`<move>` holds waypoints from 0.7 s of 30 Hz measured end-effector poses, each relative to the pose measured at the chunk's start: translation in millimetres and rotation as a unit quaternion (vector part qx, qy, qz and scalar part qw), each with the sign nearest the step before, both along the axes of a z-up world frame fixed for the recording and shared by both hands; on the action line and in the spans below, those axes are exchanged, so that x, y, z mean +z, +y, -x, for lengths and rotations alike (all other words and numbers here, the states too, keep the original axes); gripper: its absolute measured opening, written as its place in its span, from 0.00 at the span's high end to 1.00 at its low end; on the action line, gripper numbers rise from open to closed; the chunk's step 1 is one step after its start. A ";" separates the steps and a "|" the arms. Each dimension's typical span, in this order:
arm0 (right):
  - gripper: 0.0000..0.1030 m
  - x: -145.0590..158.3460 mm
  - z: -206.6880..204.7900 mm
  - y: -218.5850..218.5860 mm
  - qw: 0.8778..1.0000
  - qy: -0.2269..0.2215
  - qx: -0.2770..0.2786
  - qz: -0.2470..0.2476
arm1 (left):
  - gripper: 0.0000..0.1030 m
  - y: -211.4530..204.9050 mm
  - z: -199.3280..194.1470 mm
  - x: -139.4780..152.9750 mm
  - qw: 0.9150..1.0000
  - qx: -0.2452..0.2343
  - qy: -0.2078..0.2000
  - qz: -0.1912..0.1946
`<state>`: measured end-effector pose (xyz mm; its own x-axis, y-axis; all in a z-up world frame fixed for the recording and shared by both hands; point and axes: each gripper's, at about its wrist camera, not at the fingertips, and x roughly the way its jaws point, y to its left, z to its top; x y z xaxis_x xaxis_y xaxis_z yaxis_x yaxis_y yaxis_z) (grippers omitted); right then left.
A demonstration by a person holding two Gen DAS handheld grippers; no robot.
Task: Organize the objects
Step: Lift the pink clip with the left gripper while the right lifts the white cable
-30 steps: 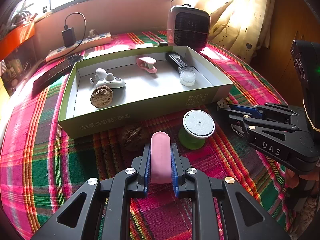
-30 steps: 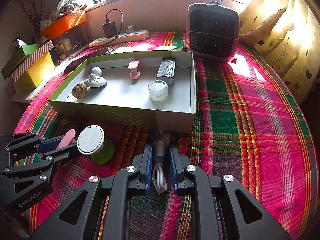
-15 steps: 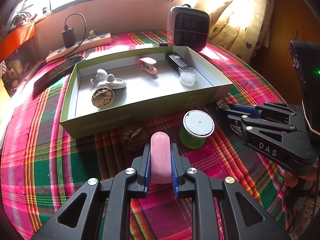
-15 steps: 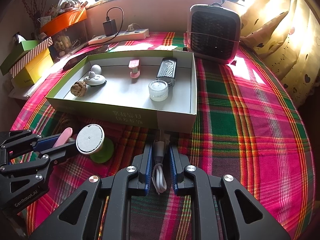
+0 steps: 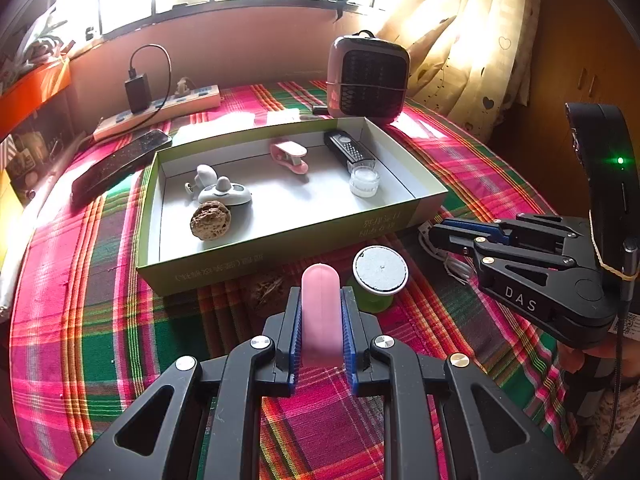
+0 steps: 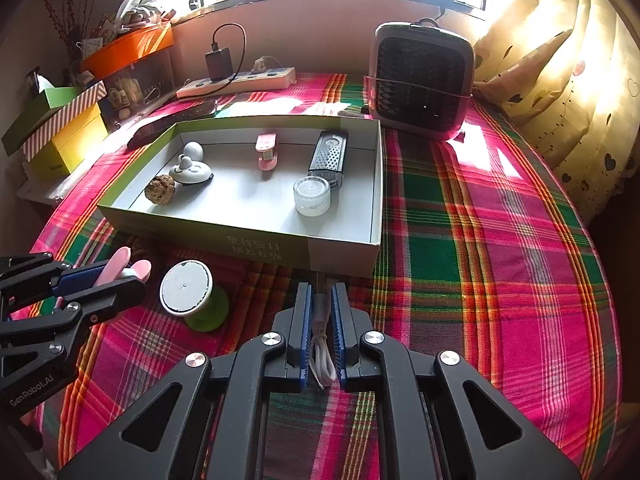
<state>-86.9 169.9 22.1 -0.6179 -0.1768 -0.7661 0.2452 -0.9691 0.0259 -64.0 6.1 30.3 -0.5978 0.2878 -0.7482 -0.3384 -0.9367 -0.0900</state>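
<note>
On the plaid cloth (image 6: 500,240), your box (image 6: 340,248) lies open. In front of it, your left hand-held gripper (image 5: 321,320) clamps a pink clip (image 5: 320,304); your right hand-held gripper (image 6: 320,332) pinches a white cable (image 6: 322,360). A green spool (image 6: 192,292) stands between them.

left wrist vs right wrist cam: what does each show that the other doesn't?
Left wrist only: the walnut on the cloth in front of the box, and the right gripper seen side-on. Right wrist only: the white cable between its pads, and the yellow and green boxes. Both: the open box, the green spool, the pink clip in the left gripper.
</note>
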 end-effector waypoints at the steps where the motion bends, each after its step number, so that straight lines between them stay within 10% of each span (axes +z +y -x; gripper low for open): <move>1: 0.91 -0.3 0.0 0.1 1.000 -0.001 0.000 0.001 | 0.85 -0.3 0.1 0.3 1.000 0.000 0.000 -0.001; 21: 0.91 2.3 -0.8 18.3 0.999 -0.001 -0.017 0.052 | 0.85 -4.5 1.6 -5.1 1.000 0.009 -0.009 -0.006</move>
<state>-86.1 188.2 24.4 -0.6227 -0.2343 -0.7465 0.2118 -0.9690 0.1274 -65.6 1.6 25.1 -0.5893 0.2855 -0.7558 -0.3189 -0.9417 -0.1071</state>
